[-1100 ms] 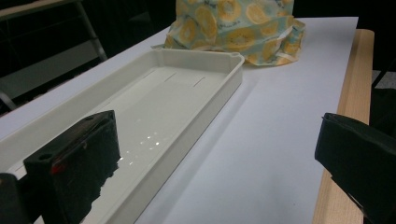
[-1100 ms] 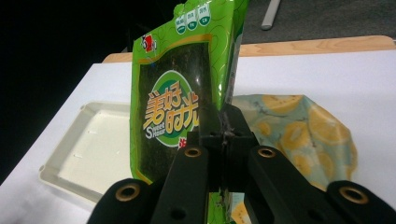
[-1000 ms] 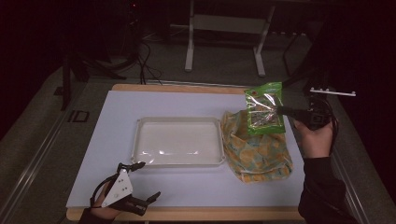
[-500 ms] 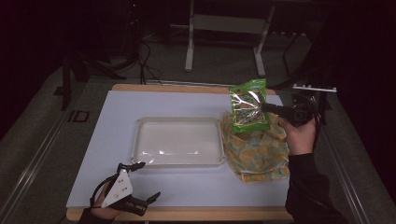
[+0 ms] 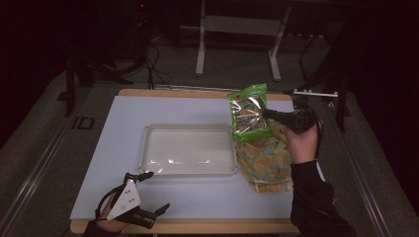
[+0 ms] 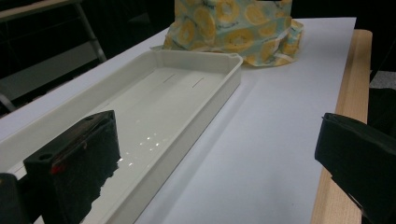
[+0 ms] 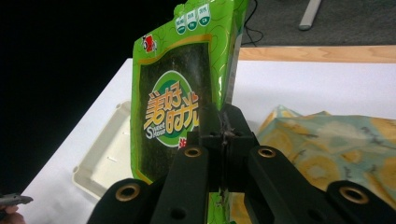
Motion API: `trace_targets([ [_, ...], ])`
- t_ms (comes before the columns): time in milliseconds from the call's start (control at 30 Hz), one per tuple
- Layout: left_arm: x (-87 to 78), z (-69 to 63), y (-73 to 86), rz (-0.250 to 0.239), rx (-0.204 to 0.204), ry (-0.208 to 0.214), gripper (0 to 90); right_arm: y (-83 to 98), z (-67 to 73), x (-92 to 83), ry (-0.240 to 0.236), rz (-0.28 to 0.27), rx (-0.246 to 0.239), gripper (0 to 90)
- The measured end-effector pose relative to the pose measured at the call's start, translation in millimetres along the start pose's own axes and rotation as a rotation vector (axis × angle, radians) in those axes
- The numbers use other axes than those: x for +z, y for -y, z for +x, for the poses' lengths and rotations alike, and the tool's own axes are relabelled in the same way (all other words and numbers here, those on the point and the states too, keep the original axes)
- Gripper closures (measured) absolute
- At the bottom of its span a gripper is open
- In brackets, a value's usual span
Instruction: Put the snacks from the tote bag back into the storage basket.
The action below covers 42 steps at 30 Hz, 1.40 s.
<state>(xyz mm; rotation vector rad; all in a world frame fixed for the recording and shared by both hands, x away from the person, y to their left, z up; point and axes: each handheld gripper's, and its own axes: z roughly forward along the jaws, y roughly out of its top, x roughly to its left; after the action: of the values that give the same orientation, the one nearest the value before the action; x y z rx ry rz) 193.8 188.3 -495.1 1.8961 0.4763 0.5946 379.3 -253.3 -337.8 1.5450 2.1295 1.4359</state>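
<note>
On the right half of the table (image 5: 163,106), a green snack packet (image 5: 248,112) is held clear of the surface by the right gripper (image 5: 272,114), whose jaws are clamped on the packet's edge. Compared with the frame one second earlier, the packet has been carried leftward, from above the far end of the patterned cloth bag (image 5: 264,160) to a position over the right rim of the white tray (image 5: 188,149). The tray, the bag and the left gripper (image 5: 150,193) are unchanged in position. The lower part of the packet is concealed behind the jaws in the right gripper view, and the top of the bag is cut off in the left gripper view. The bag's contents cannot be made out. The tray is seen empty. The left gripper is rested at the near left edge of the table, jaws spread wide with nothing between them.
</note>
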Motion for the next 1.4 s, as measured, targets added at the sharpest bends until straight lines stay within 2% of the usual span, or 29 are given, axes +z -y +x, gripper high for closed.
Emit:
trace_targets([
  [367,-0.4,-0.3,-0.5,-0.005,0.0,0.0,0.5,3.9,17.9,18.6,-0.029,0.008,-0.015,88.9],
  [800,-0.1,-0.9,-0.7,-0.006,0.002,0.001,0.5,10.0,34.5,39.7,-0.077,0.01,-0.001,88.9],
  [1067,-0.2,-0.9,-0.7,-0.007,0.002,0.003,0.5,13.6,45.1,52.8,-0.089,0.013,-0.007,88.9],
  [1400,0.0,-1.0,-0.7,-0.007,0.002,0.004,0.5,17.0,53.0,64.0,-0.117,0.002,0.014,88.9],
])
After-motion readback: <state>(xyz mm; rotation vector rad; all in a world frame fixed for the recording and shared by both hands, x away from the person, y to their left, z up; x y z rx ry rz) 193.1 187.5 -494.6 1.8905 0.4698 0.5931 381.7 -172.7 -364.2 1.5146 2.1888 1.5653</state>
